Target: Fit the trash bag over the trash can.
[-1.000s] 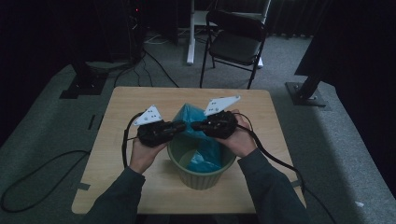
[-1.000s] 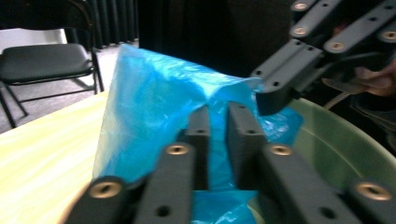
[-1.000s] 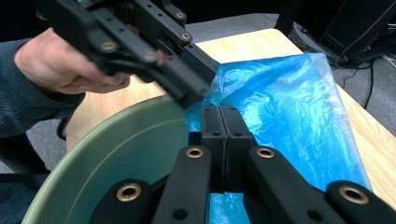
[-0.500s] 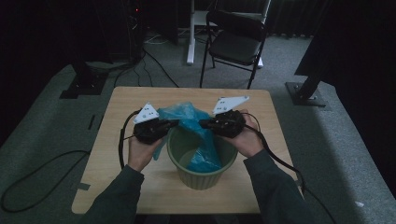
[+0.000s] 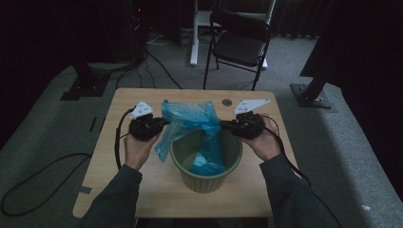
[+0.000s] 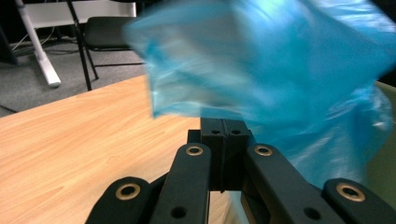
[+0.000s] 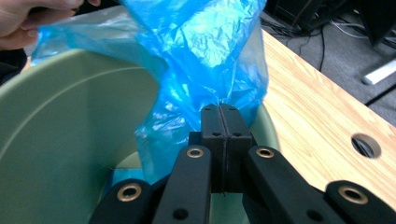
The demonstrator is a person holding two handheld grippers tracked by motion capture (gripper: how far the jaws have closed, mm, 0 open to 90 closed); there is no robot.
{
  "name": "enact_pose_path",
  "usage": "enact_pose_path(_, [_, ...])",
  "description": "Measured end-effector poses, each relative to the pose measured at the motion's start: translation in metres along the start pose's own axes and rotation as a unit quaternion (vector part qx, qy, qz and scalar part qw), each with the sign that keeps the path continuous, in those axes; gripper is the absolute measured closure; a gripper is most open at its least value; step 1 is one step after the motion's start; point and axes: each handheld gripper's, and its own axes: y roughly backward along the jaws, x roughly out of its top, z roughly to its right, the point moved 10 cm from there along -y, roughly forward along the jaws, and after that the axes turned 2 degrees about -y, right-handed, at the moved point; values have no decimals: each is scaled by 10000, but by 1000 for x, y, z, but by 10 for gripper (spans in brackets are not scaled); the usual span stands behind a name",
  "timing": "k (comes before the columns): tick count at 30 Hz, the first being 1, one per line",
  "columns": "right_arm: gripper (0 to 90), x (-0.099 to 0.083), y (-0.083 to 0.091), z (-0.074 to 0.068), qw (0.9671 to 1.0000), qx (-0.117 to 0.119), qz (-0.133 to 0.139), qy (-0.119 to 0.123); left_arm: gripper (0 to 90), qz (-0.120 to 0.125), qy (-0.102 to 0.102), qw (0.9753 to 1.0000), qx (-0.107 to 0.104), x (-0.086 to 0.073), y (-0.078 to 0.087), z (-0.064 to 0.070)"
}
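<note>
So we hold the blue bag (image 5: 190, 124) stretched above the green bin (image 5: 205, 164), its lower end hanging inside, with the left gripper (image 5: 159, 124) and right gripper (image 5: 225, 126) each clamped on an edge to spread its mouth over the rim

Dim room, grey carpeted floor (image 5: 43, 142). Light wooden bench (image 5: 157, 190) at centre, round cable hole (image 5: 227, 102) near its far edge. Beyond it, black folding chair (image 5: 240, 42) beside a white stand leg (image 5: 194, 33). Black cables (image 5: 28, 190) trailing across the carpet at left. Dark stand bases (image 5: 309, 95) at either side, black curtains behind.
</note>
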Motion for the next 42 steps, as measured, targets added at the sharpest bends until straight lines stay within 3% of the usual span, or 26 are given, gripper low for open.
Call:
enact_pose_path(4, [900, -6, 3, 8, 9999, 10, 12, -135, 900, 18, 133, 9999, -4, -2, 1, -6])
enact_pose_path(13, [900, -2, 1, 5, 9999, 68, 68, -138, 900, 84, 19, 9999, -124, 0, 6, 1])
enact_pose_path(19, [900, 2, -2, 2, 9999, 106, 66, -110, 782, 174, -53, 9995, -260, 3, 13, 5])
enact_pose_path(28, [900, 13, -5, -5, 9997, 198, 148, -72, 713, 208, -207, 9984, -477, 8, 16, 16])
enact_pose_path(36, [900, 20, -9, -11, 9996, 250, 155, -1, 608, 243, -387, 9950, -883, 11, 16, 32])
enact_pose_path(37, [900, 21, -10, -12, 9995, 256, 166, 0, 608, 286, -406, 9925, -1118, 12, 17, 38])
enact_pose_path(39, [900, 22, -11, -13, 9995, 268, 164, 0, 570, 283, -451, 9903, -1285, 12, 17, 42])
enact_pose_path(42, [900, 22, -12, -13, 9995, 269, 155, -6, 538, 228, -488, 9893, -1353, 11, 15, 46])
